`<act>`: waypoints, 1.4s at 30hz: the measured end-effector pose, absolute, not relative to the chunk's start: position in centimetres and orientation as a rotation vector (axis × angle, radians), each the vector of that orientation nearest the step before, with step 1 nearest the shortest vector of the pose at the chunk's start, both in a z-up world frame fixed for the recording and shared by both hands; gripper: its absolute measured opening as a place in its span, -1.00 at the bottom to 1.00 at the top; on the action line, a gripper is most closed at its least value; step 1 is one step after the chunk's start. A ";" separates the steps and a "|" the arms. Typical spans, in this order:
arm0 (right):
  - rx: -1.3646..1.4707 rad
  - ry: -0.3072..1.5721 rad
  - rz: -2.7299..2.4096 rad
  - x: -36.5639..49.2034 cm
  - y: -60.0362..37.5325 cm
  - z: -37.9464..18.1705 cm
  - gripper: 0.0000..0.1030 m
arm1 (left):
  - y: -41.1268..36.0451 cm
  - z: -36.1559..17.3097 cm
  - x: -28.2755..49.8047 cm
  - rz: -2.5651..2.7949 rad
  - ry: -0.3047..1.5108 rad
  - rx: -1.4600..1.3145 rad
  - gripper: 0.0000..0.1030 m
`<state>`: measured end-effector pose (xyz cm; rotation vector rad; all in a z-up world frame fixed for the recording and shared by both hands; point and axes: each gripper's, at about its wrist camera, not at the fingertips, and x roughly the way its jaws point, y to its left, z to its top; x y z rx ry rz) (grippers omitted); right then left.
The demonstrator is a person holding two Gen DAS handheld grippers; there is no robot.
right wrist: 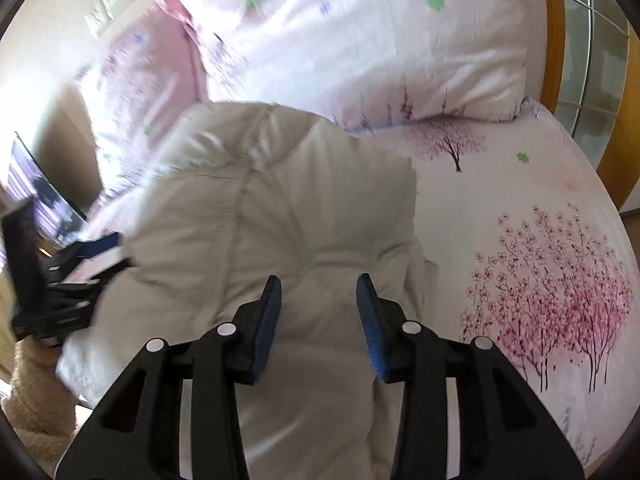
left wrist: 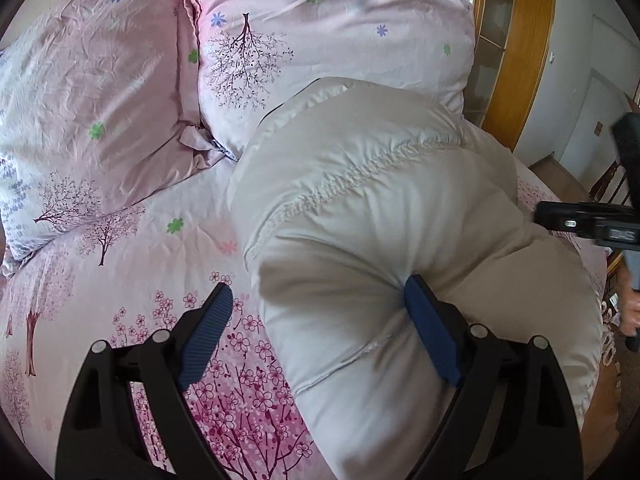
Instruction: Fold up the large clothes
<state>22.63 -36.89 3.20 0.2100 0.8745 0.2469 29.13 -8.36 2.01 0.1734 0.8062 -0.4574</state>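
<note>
Puffy grey jacket [left wrist: 380, 216] bunched on bed [left wrist: 132, 248], near pillows [left wrist: 320, 40]. Left claw [left wrist: 318, 328] spread wide, right pad dents padding, nothing gripped. Right claw [right wrist: 319, 320] released above jacket. We pinch seam edges, flatten bulk before folding.
</note>
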 end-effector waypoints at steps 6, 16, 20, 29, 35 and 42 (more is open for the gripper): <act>0.205 0.846 0.273 20.6 -36.6 3.6 -0.20 | -8.7 2.0 28.9 -0.437 0.794 0.194 0.72; 0.278 0.928 0.282 20.7 -36.9 -0.9 -0.13 | -8.9 2.0 28.6 -0.435 0.781 0.181 0.72; 0.316 0.923 0.297 20.5 -37.2 -1.7 -0.13 | -9.0 1.7 28.4 -0.433 0.776 0.179 0.72; 0.376 0.885 0.306 20.0 -37.7 -2.3 -0.13 | -7.3 3.5 27.6 -0.447 0.725 0.092 0.70; 0.394 0.851 0.302 19.4 -37.7 -2.6 -0.13 | -8.0 2.8 27.7 -0.421 0.732 0.163 0.71; 0.359 0.830 0.259 18.2 -37.6 -0.7 -0.14 | -8.2 2.1 28.0 -0.414 0.766 0.170 0.72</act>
